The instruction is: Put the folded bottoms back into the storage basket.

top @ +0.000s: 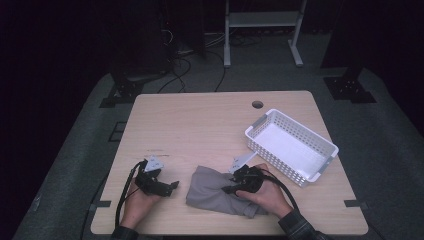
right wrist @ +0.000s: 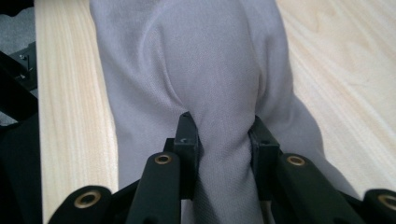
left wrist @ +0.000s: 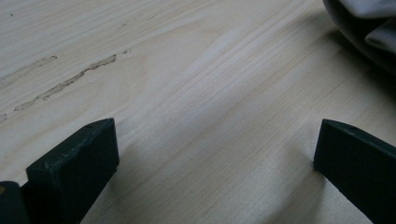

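Observation:
A grey cloth (top: 215,191) lies crumpled on the wooden table (top: 200,125) near its front edge. My right gripper (top: 233,189) sits on the cloth's right side. In the right gripper view its jaws pinch a bunched fold of the grey cloth (right wrist: 205,70), the fabric gathered between the pads at my right gripper (right wrist: 223,140). My left gripper (top: 171,188) rests on the table left of the cloth, a short gap away. In the left gripper view my left gripper (left wrist: 215,154) stands open over bare wood, with the cloth's edge (left wrist: 369,28) at the top right corner.
A white slotted basket (top: 291,145) stands at the right of the table, empty, just beyond my right hand. A round cable hole (top: 257,104) sits near the far edge. Worn scratches (left wrist: 65,84) mark the wood ahead of the left gripper. Cables and stand legs lie on the floor behind.

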The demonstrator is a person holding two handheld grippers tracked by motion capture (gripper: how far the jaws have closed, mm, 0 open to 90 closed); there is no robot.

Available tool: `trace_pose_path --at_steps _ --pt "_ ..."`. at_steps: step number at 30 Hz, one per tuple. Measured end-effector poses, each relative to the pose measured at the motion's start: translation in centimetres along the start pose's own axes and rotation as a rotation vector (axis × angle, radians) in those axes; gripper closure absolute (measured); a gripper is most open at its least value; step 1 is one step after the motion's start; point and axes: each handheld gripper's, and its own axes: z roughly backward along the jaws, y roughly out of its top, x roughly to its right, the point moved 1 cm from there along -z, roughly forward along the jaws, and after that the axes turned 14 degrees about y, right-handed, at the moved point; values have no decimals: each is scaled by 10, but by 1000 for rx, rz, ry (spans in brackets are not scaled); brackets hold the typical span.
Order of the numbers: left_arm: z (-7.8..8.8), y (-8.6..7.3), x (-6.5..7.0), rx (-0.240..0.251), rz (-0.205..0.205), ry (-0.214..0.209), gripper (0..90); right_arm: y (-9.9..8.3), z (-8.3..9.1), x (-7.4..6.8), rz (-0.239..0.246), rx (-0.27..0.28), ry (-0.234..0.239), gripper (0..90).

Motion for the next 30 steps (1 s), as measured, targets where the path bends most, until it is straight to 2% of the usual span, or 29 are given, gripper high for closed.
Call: trace_pose_path --at_steps 20,30 --pt "0 0 0 -2 -3 0 0 17 45 -8 3 90 -55 698" --pt "0 0 0 -2 -2 0 0 29 67 -6 6 134 -103 697"
